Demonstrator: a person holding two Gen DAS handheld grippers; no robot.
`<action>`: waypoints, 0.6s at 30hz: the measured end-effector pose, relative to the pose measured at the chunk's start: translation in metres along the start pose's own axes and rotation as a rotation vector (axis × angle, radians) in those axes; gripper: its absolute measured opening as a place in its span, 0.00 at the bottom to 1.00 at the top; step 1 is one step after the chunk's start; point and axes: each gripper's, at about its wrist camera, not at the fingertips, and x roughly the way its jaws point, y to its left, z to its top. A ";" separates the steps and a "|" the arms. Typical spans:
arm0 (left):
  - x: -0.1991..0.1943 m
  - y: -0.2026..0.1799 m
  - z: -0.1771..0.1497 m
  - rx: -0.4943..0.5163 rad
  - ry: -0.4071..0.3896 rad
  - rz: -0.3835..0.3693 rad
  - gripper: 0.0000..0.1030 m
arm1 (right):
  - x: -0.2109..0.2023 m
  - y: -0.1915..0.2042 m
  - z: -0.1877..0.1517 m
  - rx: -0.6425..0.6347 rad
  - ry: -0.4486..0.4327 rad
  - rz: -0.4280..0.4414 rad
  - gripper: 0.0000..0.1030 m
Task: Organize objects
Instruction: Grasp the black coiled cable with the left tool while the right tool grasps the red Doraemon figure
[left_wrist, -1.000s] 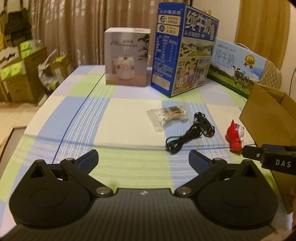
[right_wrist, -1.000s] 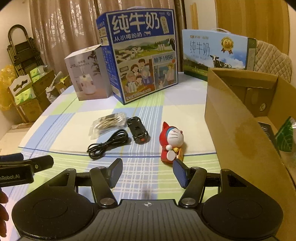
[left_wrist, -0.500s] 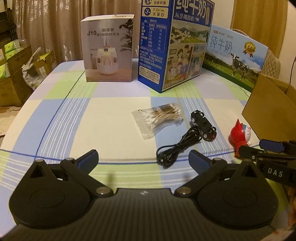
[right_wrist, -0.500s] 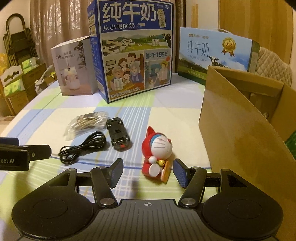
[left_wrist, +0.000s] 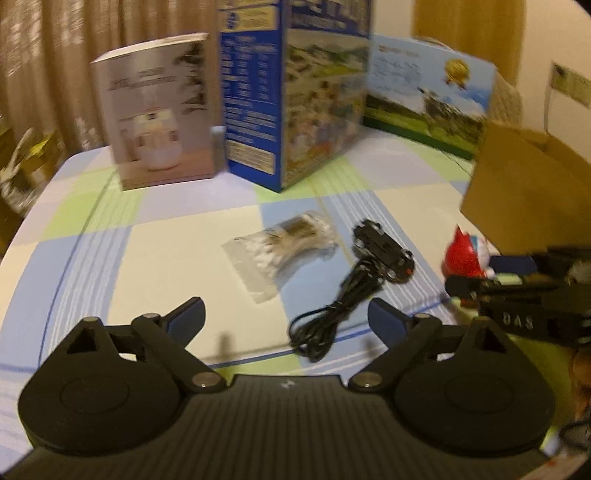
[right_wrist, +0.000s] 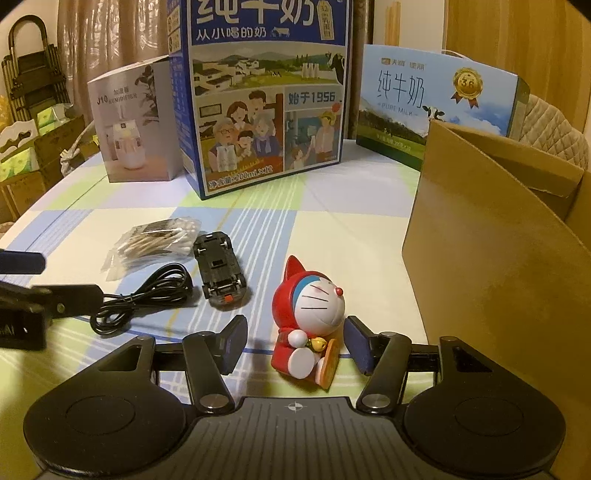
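A red cat figurine sits on the checked tablecloth, between the open fingers of my right gripper; the pads stand a little apart from it on both sides. It also shows in the left wrist view. A black toy car, a coiled black cable and a bag of cotton swabs lie to its left. My left gripper is open and empty, just short of the cable, with the swab bag and car beyond.
An open cardboard box stands at the right edge of the table. A humidifier box, a tall blue milk carton box and a lower milk box line the back. Stacked cartons sit beyond the table's left side.
Both grippers have moved forward. The right gripper has closed in until the figurine sits between its open fingers. The left gripper has come nearer the cable and turned slightly; its view is blurred.
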 end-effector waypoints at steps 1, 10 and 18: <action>0.002 -0.003 0.000 0.023 0.001 -0.005 0.86 | 0.002 0.000 0.000 0.000 0.003 0.000 0.50; 0.026 -0.023 0.002 0.161 0.018 -0.052 0.68 | 0.011 -0.004 -0.002 0.000 0.036 -0.004 0.37; 0.033 -0.036 0.001 0.208 0.040 -0.078 0.35 | 0.010 -0.005 -0.001 0.009 0.046 -0.005 0.36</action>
